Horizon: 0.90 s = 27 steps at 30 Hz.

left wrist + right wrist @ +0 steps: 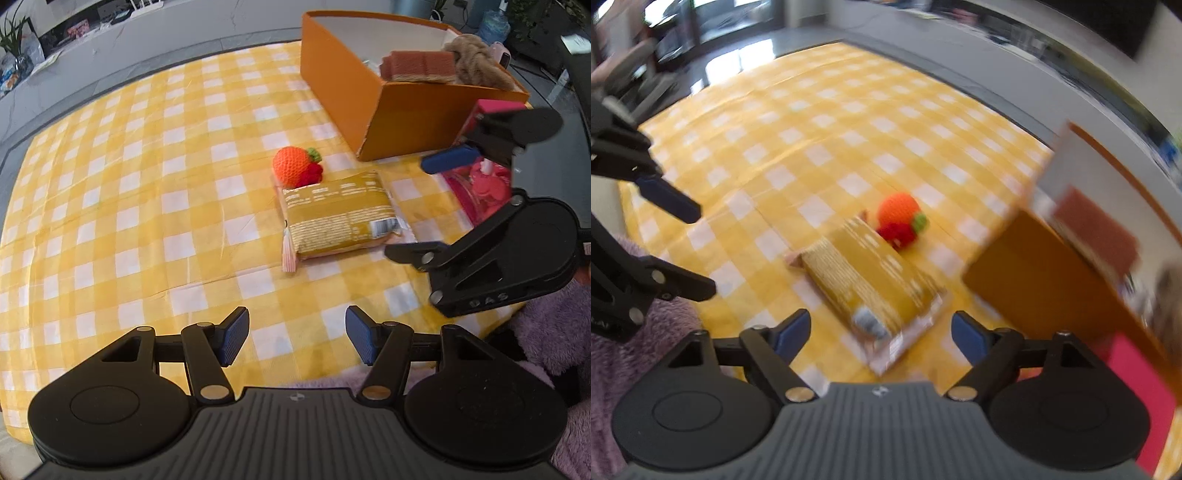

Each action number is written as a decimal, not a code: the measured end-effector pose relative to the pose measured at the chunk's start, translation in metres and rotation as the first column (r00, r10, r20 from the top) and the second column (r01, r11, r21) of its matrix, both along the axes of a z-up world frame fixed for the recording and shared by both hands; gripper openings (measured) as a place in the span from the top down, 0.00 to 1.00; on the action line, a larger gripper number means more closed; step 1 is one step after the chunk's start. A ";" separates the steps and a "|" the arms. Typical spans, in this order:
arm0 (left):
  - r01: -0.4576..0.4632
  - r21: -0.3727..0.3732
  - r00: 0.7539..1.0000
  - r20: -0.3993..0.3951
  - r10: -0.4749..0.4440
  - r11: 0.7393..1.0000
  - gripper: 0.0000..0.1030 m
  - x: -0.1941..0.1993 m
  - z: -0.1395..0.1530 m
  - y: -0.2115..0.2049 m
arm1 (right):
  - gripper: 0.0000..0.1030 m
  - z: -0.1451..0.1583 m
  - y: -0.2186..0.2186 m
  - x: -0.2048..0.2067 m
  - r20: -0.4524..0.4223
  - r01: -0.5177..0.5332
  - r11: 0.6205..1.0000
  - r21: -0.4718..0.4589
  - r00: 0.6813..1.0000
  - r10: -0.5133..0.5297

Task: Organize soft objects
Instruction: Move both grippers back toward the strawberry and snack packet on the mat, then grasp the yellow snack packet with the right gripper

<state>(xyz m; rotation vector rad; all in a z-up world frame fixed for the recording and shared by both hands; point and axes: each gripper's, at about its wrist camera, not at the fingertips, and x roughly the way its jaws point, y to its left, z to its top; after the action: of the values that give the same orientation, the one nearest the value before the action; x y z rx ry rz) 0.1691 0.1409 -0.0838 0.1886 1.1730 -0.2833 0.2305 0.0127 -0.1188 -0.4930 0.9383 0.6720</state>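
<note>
A mustard-yellow soft packet (340, 218) lies flat on the checked cloth, and a crocheted orange with a green leaf and red berries (291, 166) touches its far end. My left gripper (295, 336) is open over bare cloth, short of the packet. My right gripper (406, 208) is open just right of the packet. In the blurred right wrist view the packet's (871, 284) near end shows between the spread fingers of my right gripper (881, 332), with gaps on both sides. The crocheted orange (899, 212) lies beyond. My left gripper (705, 251) comes in from the left.
An orange box (369, 92) stands at the back right, holding a brown-pink spongy block (421, 64) and a tan knitted bundle (476, 62). A pink object (484, 184) sits near the box's corner. Purple fluffy fabric (546, 332) lies at the table's near edge. The yellow checked cloth (129, 203) spreads leftward.
</note>
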 end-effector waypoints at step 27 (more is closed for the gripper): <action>-0.019 -0.007 0.998 -0.059 0.019 1.000 0.31 0.020 -0.021 0.003 | 0.45 -0.044 0.038 0.046 -0.087 -0.162 0.983 -0.088 0.984 0.155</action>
<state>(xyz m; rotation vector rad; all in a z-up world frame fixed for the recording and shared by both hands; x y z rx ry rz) 0.1893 0.1440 -0.1049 0.1634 1.2313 -0.2782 0.2768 0.0508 -0.1631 -0.6340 1.0167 0.7985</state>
